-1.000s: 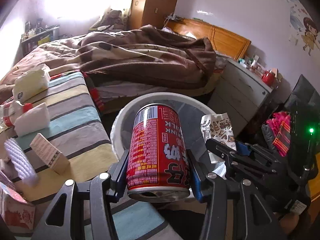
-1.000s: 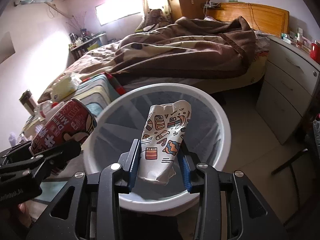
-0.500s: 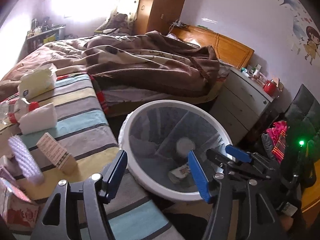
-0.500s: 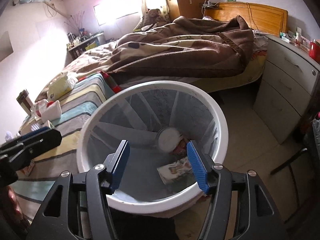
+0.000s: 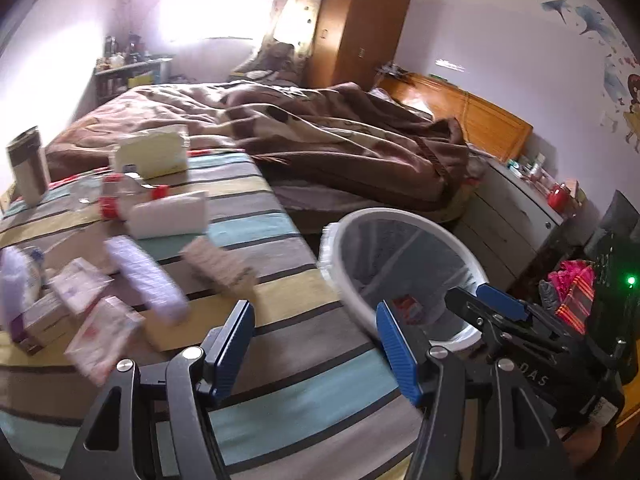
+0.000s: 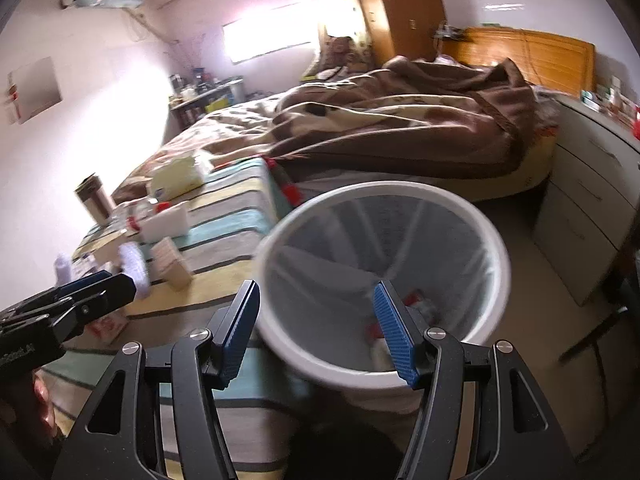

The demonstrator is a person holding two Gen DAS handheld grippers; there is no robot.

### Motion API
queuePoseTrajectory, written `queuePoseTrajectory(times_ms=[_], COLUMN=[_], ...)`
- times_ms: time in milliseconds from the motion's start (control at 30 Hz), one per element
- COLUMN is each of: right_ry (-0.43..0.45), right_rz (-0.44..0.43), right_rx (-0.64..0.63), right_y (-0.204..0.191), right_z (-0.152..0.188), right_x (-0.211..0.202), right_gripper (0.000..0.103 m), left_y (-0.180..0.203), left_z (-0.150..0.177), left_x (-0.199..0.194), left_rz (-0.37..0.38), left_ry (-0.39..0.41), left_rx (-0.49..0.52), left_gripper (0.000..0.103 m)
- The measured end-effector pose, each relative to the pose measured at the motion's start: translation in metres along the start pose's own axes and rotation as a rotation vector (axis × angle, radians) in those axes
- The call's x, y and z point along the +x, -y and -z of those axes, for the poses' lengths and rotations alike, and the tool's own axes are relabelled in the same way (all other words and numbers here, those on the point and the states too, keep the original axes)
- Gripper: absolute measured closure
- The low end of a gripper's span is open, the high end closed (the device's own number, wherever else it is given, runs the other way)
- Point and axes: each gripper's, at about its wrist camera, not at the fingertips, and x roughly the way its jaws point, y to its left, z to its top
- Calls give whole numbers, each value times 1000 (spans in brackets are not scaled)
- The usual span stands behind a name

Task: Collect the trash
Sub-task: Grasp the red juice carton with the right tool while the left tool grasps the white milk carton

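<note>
A white waste bin [image 5: 460,248] with a clear liner stands on the floor beside the striped table [image 5: 280,408]. At the bin's bottom lie the red can [image 5: 408,306] and other scraps. My left gripper [image 5: 314,334] is open and empty above the table's near edge, left of the bin. In the right wrist view my right gripper [image 6: 316,312] is open and empty over the bin's [image 6: 502,256] near left rim, with the red can [image 6: 416,300] below. Small boxes [image 5: 100,332], a purple-white pack [image 5: 148,280] and a white tissue pack [image 5: 168,214] lie on the table.
A bed with a brown blanket [image 5: 340,140] runs behind table and bin. A grey chest of drawers [image 5: 516,224] stands right of the bin. A tin cup [image 5: 26,166], a cream pack [image 5: 154,154] and a red-capped bottle [image 5: 128,196] sit at the table's far end.
Both grippers opened over the bin: the red can left the left one and the patterned paper cup left the right one, and both fell in. Both grippers then swung left toward the table.
</note>
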Motion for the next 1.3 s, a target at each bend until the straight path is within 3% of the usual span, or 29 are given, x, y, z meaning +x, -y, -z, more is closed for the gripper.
queuePoseTrajectory(times_ms=[100,167,467,967,1300], right_ry=[0,-3,-50,-122,-158], right_rz=[-47,-88,-196,-296,-317], right_rx=[-25,-44,-148,-253,-306], right_y=[-20,-35,-92,-159,-194], right_z=[6,10,26,43,50], right_x=[-1,2,13,30,53], right_gripper=[39,29,29,29,24], left_y=[-21,-36,-100,-164,-187], left_z=[10,15,34,36,36], left_x=[-14,-22,-59,-73,-64], left_rz=[-33,-55,-161,-191,-146], left_ry=[10,18,69,72,49], left_rx=[-21,-37,-100,-184,-217], left_gripper=[40,40,40,40,40])
